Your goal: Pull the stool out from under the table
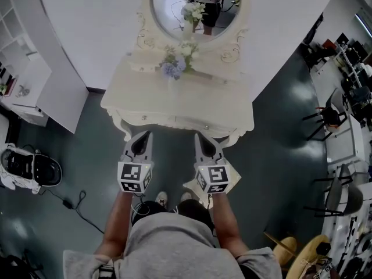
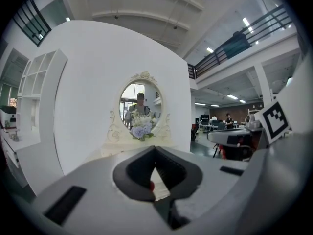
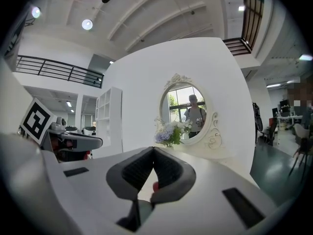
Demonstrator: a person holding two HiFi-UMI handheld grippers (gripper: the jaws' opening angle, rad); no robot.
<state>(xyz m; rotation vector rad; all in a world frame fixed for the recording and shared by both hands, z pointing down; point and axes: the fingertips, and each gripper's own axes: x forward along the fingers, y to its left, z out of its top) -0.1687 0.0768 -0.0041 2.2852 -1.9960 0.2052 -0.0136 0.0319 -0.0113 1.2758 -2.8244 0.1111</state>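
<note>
- Under the right claw [image 1: 199, 136], a bit back toward the person, sits the stool [image 1: 235, 176]. It's cream, and only its corners peek out around the claw's marker cube [image 1: 213, 179].
- Looks to me like it's already clear of the table [image 1: 174, 106]. There seems to be a strip of dark floor [image 1: 168, 156] between the stool's far edge and the table's front edge, which runs just ahead of both claw tips. I can't see the stool's legs though, so I wouldn't swear to it.
- The right claw is closed tight with nothing in it, pads meeting at the tip. It hangs above the stool and isn't gripping it.
- The left claw [image 1: 145, 134] is near the right one and points the same way. It's pinched shut and empty too, with only floor below it.
- My read is that the pull is basically done. What's left, if anything, is maybe a touch more room from the table.
- Straight ahead of the claws, at the back of the tabletop, there's a bunch of flowers [image 1: 174, 65] with an oval mirror [image 1: 171, 7] behind it.
- The person's shoes [image 1: 161, 198] are behind the claws, right by the stool.
</note>
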